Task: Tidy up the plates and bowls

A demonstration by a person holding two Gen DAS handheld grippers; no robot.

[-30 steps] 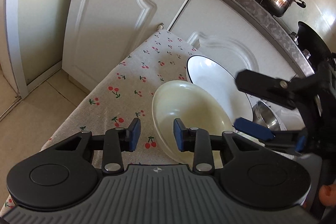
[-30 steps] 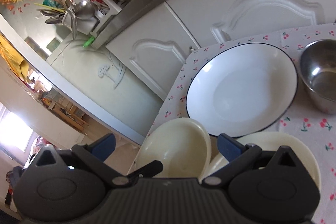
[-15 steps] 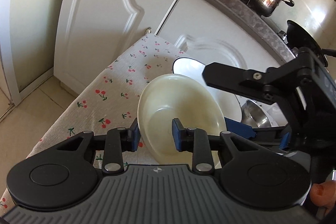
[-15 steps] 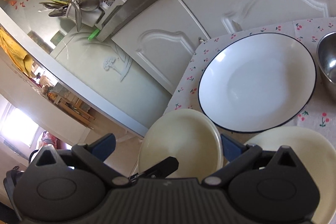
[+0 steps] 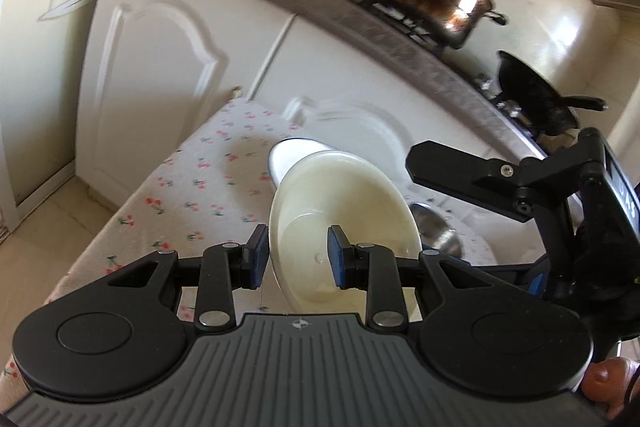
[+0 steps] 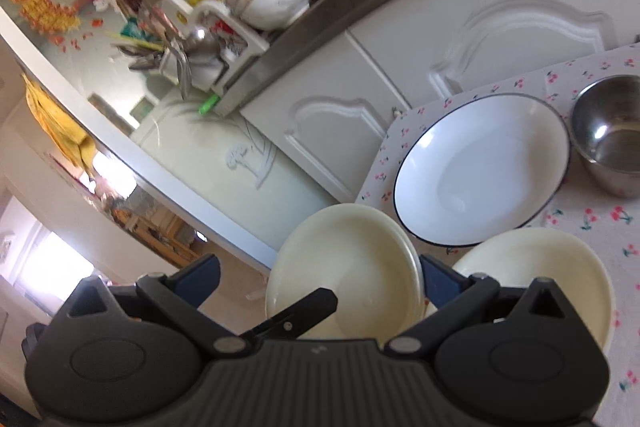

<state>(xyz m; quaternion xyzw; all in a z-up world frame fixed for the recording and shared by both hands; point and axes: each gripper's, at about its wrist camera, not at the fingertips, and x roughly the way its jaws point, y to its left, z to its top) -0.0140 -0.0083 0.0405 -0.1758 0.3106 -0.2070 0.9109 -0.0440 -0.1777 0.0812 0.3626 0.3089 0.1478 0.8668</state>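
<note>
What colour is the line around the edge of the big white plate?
The big white plate has a thin dark rim, black or navy. The right wrist view shows it best.

Home kitchen; pot (image 5: 438, 7) on stove, dish rack (image 6: 200, 19), cabinets (image 5: 160, 75).

No text is legible on anything in view.

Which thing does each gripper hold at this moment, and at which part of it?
The left gripper holds the cream bowl by its near rim, one pad inside and one outside. The right gripper is open and holds nothing.
</note>
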